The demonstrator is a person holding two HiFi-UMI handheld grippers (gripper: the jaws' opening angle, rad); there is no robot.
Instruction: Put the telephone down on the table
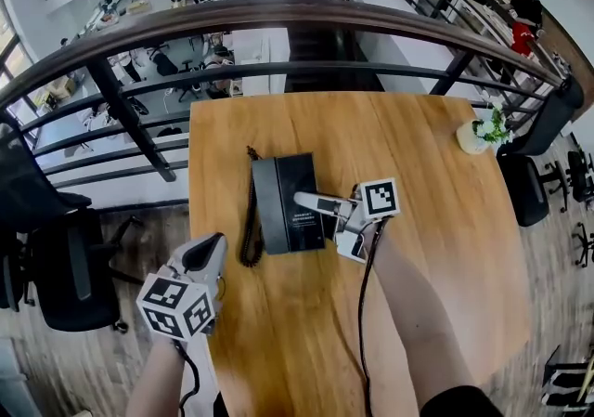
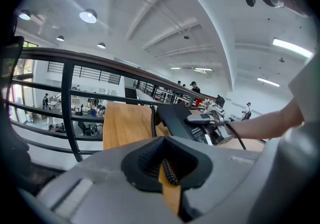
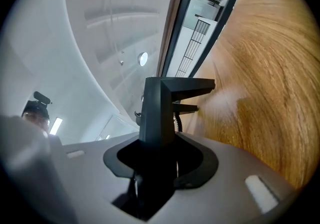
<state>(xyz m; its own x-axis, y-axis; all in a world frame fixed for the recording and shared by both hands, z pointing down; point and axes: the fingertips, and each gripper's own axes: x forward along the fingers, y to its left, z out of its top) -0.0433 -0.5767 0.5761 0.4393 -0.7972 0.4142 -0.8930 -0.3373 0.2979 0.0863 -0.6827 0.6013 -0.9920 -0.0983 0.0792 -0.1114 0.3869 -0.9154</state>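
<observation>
Right gripper (image 3: 159,165): fingers clamped on the right side of the telephone (image 1: 286,194), a flat, matte black rectangular slab over the middle of the table (image 1: 418,257); contact with the table cannot be told. Left gripper (image 1: 206,253): fingers nearly together, empty, beyond the table's left edge, well apart from the telephone. Coiled black cord (image 1: 249,234) runs along the telephone's left side. Table: smooth, grained wood

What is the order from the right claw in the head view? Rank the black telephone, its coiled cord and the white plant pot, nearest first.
1. The black rectangular plastic telephone: clamped in the right claw, mid-table.
2. The black coiled cord: along the telephone's left side.
3. The small white pot with a green plant: far off, near the right rear edge of the wooden table.
</observation>
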